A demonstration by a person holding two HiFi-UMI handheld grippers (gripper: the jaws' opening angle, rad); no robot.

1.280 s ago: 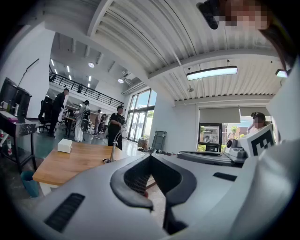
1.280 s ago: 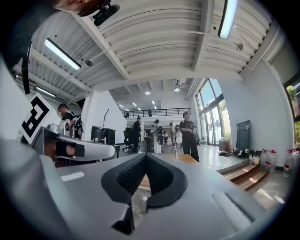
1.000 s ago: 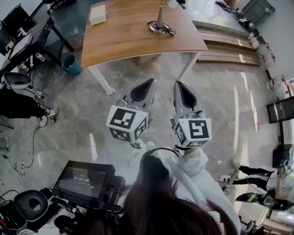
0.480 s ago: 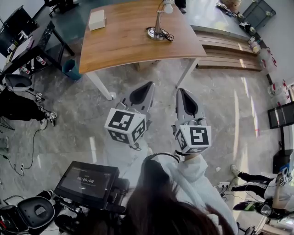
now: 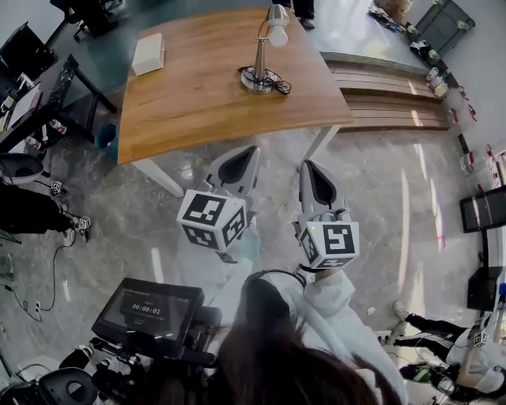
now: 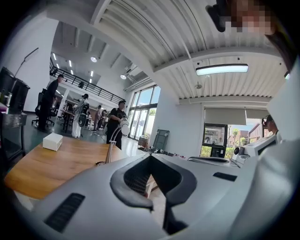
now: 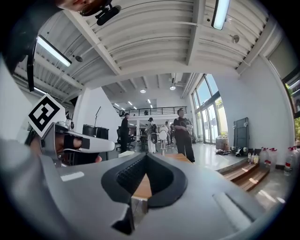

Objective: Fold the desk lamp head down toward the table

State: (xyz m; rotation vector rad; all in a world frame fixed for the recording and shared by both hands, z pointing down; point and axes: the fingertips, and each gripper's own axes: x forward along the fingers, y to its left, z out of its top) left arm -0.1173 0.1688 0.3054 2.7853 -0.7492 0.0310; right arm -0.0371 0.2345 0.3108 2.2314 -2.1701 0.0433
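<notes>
The desk lamp stands upright on the far part of the wooden table, with its round base, a coiled cable and its white head raised. The left gripper view shows the lamp small and far off; in the right gripper view the lamp is tiny. My left gripper and right gripper are held level over the floor, just short of the table's near edge, side by side. Both are shut with nothing in them. My left gripper and right gripper point at the table.
A white box lies on the table's far left. Wooden steps run along the right. A blue bin and a dark desk stand at left. A monitor rig sits near my feet. People stand beyond the table.
Both grippers have moved forward toward the table, which now sits lower and nearer in the head view, and the lamp's head has come into view. The jaws stayed shut.
</notes>
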